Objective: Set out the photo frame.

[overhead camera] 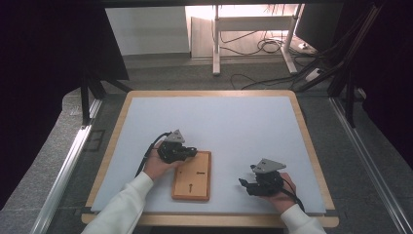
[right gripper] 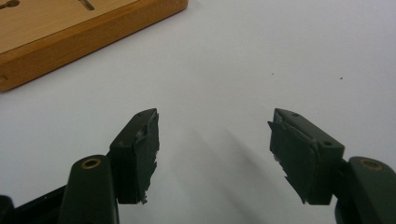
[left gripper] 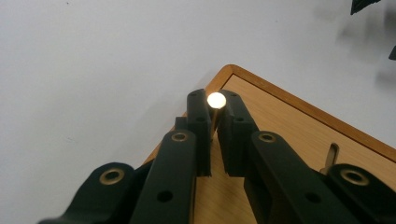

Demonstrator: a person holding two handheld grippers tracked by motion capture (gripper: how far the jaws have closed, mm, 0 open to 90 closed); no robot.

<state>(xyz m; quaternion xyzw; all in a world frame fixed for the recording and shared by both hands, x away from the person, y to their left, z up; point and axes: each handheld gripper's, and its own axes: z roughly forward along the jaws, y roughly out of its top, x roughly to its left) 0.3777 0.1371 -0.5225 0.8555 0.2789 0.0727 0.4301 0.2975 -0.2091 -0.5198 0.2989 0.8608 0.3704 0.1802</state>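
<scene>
A flat wooden board with dark keyhole slots lies near the table's front edge. My left gripper sits at the board's far left corner. In the left gripper view its jaws pinch a small metal pin with a bright round head, just above the board's corner. A second metal piece stands in the board farther along. My right gripper rests right of the board with its jaws wide apart and only bare table between them. The board's edge shows at the upper left there.
The white table top has a wooden rim. Beyond its far edge are a desk frame and cables on the floor. Metal rails run along both sides of the table.
</scene>
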